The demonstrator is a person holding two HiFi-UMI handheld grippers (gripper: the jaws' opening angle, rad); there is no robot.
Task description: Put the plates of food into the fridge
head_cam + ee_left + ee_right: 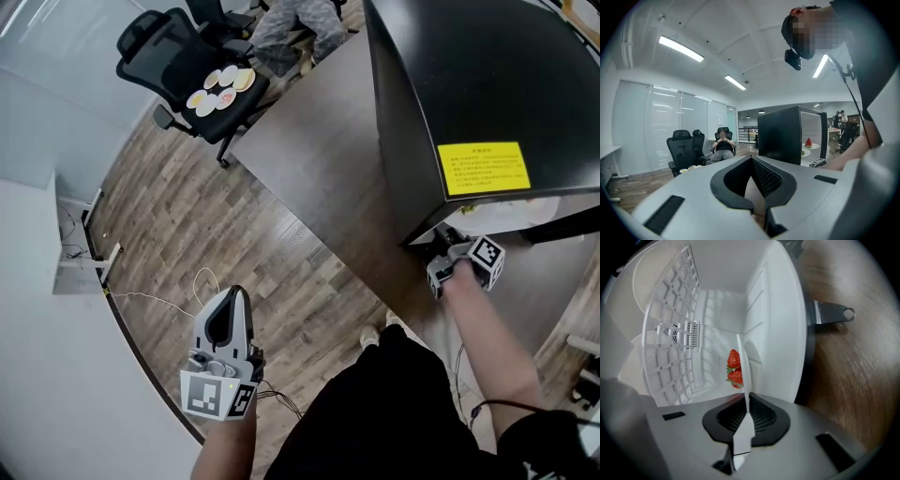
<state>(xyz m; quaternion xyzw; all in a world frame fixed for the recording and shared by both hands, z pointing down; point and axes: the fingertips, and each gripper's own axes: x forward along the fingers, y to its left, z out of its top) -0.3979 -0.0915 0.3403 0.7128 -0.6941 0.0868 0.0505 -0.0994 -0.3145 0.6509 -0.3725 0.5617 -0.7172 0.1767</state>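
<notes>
While the head view is showing only the black top of the fridge [469, 84], with its yellow label [483, 168] and the right gripper [457, 255] sitting at its front edge, the right gripper view is looking straight into the white inside. There its jaws are pressing together on the near rim of a white plate [745, 376], which is showing edge-on and running straight ahead of the tips. Two red strawberries [734, 369] with green leaves are lying on that plate just beyond the jaws, and a white wire shelf [670, 343] is standing off to one side.

Only the left gripper view is catching a watermelon slice [807, 142] inside the open fridge, far ahead and to the right of that tool. The left gripper [234, 296] is closed on nothing, its tips meeting.

The right forearm is stretching forward to the fridge opening. The left arm is holding its tool out low over the wooden floor [187, 234], pointing toward a black chair [178, 52] that is carrying more plates [220, 89] well ahead of it.
</notes>
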